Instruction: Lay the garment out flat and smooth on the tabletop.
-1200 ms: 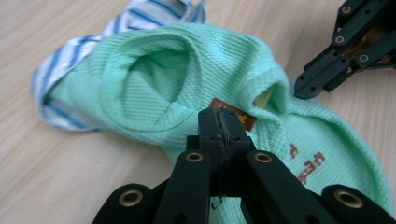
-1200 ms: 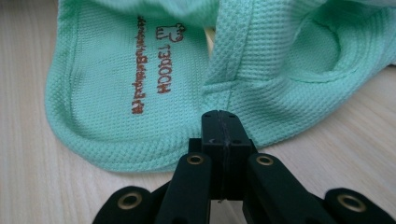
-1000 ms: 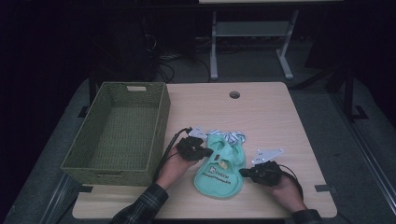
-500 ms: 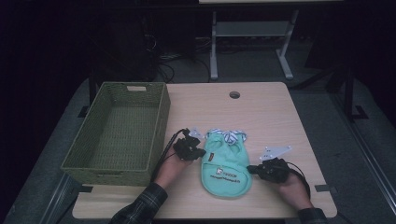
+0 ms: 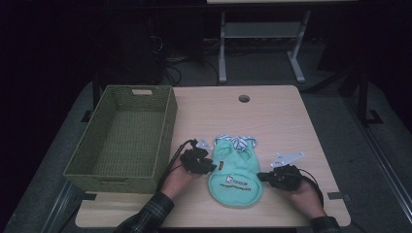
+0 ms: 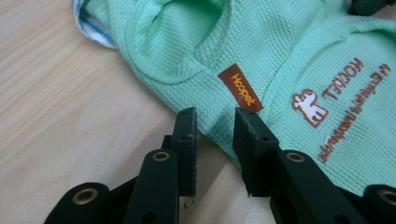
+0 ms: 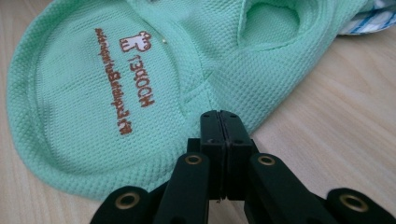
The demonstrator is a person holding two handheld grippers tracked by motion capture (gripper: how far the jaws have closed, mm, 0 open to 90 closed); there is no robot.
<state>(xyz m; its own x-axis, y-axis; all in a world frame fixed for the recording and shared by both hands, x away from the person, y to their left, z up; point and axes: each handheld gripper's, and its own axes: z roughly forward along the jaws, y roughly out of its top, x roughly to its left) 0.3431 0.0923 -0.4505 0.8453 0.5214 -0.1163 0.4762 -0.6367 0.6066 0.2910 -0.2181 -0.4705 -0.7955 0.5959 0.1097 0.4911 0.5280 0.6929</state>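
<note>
Now flat: green shirt spread out, left gripper let go

Small mint-green pet shirt (image 5: pixel 236 172) lies flat near the front edge of the table (image 5: pixel 277 116), between both hands, just right of the woven basket (image 5: pixel 121 141). A second ago it sat bunched and angled; since then it has been pulled straighter, hem toward the person. Left gripper (image 6: pixel 214 122) has its jaws apart at the shirt's side edge by the brown label (image 6: pixel 240 87), gripping nothing. Right gripper (image 7: pixel 220 122) is clenched at the opposite edge; cloth between the jaws, cannot tell. Likely smoothing is done; folding or moving to the basket comes next.
</note>
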